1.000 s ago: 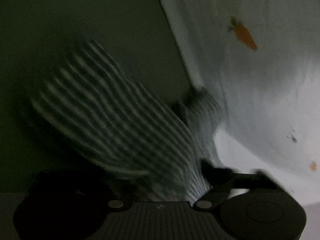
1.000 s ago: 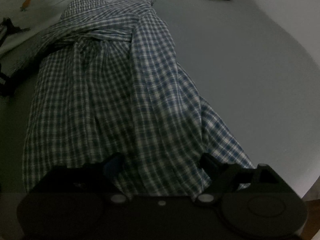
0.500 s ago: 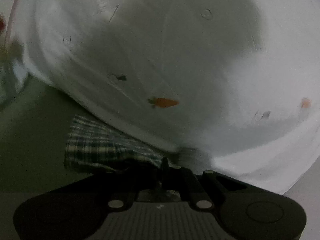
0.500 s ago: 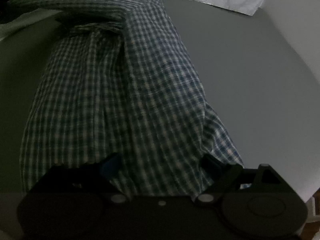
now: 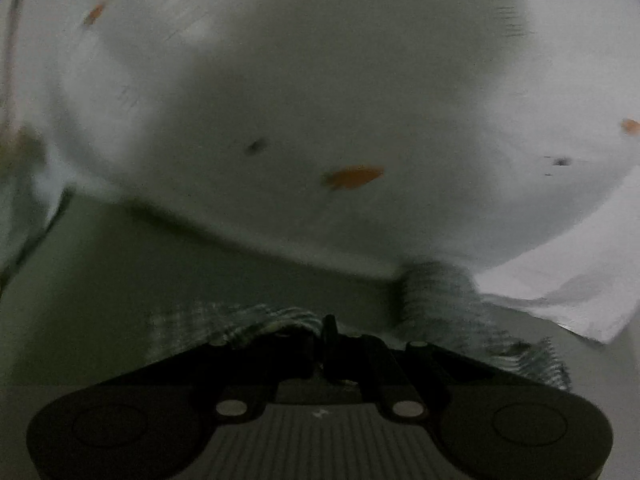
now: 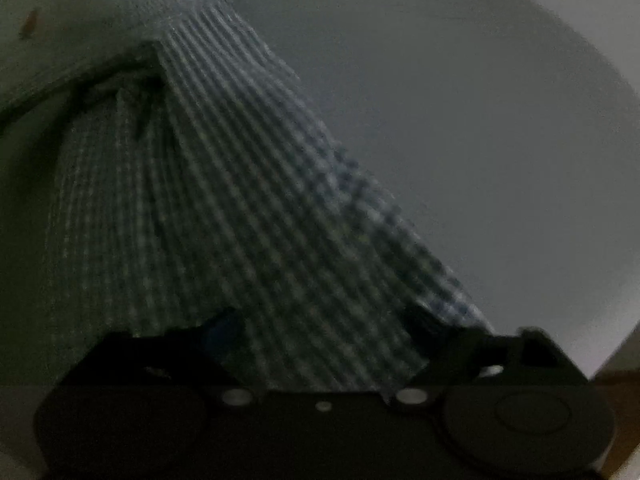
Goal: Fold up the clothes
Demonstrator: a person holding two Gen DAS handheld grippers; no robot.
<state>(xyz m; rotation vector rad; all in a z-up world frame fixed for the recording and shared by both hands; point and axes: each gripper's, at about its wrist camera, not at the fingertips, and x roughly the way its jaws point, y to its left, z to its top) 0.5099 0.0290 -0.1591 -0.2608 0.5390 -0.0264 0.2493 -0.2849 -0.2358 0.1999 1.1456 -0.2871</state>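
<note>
Left tongs (image 5: 329,330): closed, fingers pressed together, with a fold of the checked shirt (image 5: 436,300) nipped at the tips; cloth bunches on either side of them.
Right tongs (image 6: 320,320): jaws stand wide apart, with the shirt (image 6: 224,208) lying between and under them; nothing pinched as far as the blurred view shows.
Shirt: stretched over the grey worktop (image 6: 460,120), running from the right tongs away to its far end, which meets a white cloth (image 5: 320,80) printed with small orange carrots (image 5: 354,177).
White cloth: fills most of the left view, just beyond the nipped shirt edge; a pale corner of it lies on the worktop at the right.
Step in hand: judged to be lifting one end of the shirt to lay it over for a fold.
How to do it well: get the right tongs onto the near hem before pulling, so both ends move together; keep the cloth taut but not dragged; carry the lifted edge clear of the white cloth so the two do not tangle; lower it square to the hem.
Risk: the thin pinch may slip under a fast pull.
</note>
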